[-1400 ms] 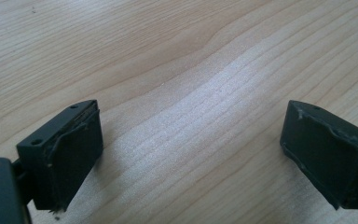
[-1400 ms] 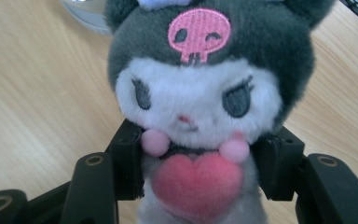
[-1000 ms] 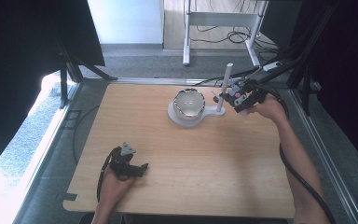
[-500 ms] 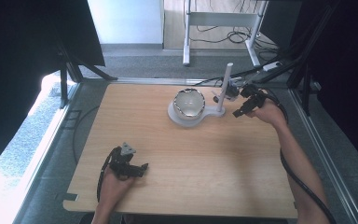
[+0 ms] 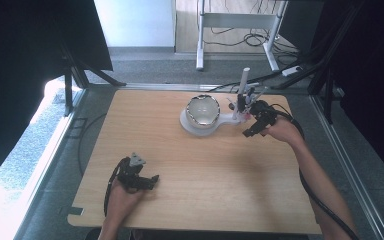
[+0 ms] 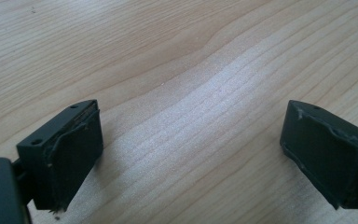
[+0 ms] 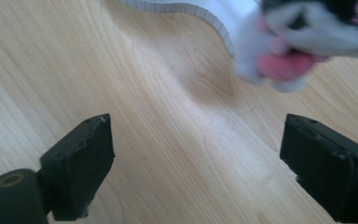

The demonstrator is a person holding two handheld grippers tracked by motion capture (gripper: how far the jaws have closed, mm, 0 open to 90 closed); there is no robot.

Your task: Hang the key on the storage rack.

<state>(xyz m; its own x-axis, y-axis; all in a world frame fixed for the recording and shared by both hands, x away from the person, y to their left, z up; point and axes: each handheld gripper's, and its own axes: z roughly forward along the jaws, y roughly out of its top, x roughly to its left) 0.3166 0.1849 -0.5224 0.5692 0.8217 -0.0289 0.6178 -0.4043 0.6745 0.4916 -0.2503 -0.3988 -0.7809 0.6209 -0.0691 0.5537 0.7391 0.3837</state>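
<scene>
We are looking down on a light wooden table [image 5: 195, 175]. Taking the table middle as the clock centre, a white base [image 5: 203, 123] is sitting at about 1 o'clock, carrying a shiny metal bowl [image 5: 203, 110] on its round part. A white upright post [image 5: 243, 90] is rising from the narrow end of that base, at 3 o'clock of the bowl.

The right gripper [image 5: 251, 131] is resting low at about 2 o'clock of the table, just beside the narrow end of the base, held by the right hand [image 5: 282, 131]. Its jaws are standing wide apart with nothing between them. In the right gripper view we are seeing bare wood between the jaws of the right gripper [image 7: 196, 163], the white base [image 7: 200, 9] edge curving at 12 o'clock, and a blurred white, pink and dark object [image 7: 303, 42] at 1 o'clock. We cannot tell what that object is or whether it is touching the base.

The left gripper [image 5: 150, 181] is lying at about 7 o'clock of the table, near the front edge, well apart from the base, with the left hand [image 5: 122, 192] behind it. In the left gripper view the left gripper [image 6: 191, 158] is showing its jaws spread wide, holding nothing, with wood grain between them.

A black cable [image 5: 325, 200] is trailing along the right forearm. Beyond the table at 12 o'clock, a white frame [image 5: 240, 22] is standing on the floor [image 5: 145, 60].
</scene>
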